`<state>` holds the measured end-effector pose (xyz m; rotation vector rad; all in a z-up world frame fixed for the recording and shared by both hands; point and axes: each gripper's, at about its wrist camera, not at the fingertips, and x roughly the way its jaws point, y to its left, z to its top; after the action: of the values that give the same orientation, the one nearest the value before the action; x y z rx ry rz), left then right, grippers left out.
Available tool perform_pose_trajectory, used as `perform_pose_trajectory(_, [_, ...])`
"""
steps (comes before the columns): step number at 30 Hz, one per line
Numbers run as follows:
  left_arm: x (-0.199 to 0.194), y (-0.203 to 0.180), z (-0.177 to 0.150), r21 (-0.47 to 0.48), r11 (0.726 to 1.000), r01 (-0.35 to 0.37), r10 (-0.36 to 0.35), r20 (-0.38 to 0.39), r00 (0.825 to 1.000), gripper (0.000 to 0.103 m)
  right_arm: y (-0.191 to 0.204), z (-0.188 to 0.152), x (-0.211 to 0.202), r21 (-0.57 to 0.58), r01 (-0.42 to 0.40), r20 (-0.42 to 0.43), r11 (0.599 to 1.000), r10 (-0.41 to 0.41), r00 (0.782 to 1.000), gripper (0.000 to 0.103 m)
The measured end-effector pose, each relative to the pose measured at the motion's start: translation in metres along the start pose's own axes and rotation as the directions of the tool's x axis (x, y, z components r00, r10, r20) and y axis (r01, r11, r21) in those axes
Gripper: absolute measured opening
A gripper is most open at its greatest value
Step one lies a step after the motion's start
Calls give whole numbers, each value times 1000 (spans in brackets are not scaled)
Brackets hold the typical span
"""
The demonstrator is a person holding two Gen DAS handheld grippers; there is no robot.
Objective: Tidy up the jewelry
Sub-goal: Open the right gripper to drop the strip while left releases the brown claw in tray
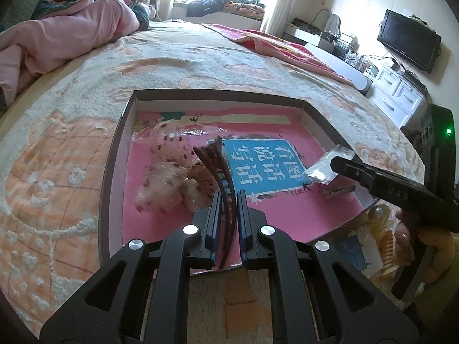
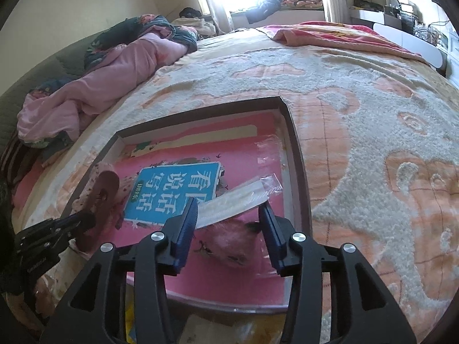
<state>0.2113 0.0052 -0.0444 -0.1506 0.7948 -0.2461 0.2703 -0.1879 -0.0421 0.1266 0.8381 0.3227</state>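
The left gripper [image 1: 228, 200] had its fingers [image 1: 215, 215] clamped on a brown hair clip [image 1: 219, 172], pinching it at its near end so that the curved, toothed length stuck out ahead, over the shallow box [image 1: 114, 154] on the bed [image 1: 57, 172]. I judged the clip to be light, stiff plastic: rigid enough to be carried by one end, but slick and thin, so a pinch near the tip could let it swivel. A hold nearer its middle would have been steadier.

The right gripper [image 2: 229, 220] had its fingers [image 2: 186, 226] apart, with nothing pressed between them. A clear plastic packet [image 2: 243, 197], holding what looked like a pale comb or strip, lay in the box, across the right edge of the blue book cover [image 2: 175, 189]. Its near end reached just to the inner face of the left-hand finger, and whether it touched I could not tell. The packet seemed feather-light, floppy and slippery, likely to slide. It would best be taken across its narrow width, over the stiffer strip inside.

A speckled fabric hair piece [image 1: 172, 183] lay in the box left of the book cover, soft and easily squashed.
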Motion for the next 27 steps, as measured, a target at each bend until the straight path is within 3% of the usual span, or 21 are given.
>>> perform_pose_trajectory(2, [-1,0,2,0,1000,0,0,4,1000,6,1,-1,-5,-9,11,12,1000,-11,1000,52])
perform_pose_trajectory(13, [-12,-2,4,1,1000,-10,10,26,1000,21,6,-6,-29,-25,23,56,999,-22,998,58])
perform_pose_trajectory(15, [-16,-2,4,4,1000,-16,16,35,999,22,9,-7,-35,-34,32,75,999,-29,997,63])
perform_pose_trajectory(21, [-30,-3,2,5,1000,-21,20,63,998,37,17,-13,-54,-66,53,129,996,-44,991,71])
perform_pose_trajectory(27, [-46,-1,-1,-6,999,-34,35,96,995,58,21,-19,-73,-87,69,171,994,-53,984,77])
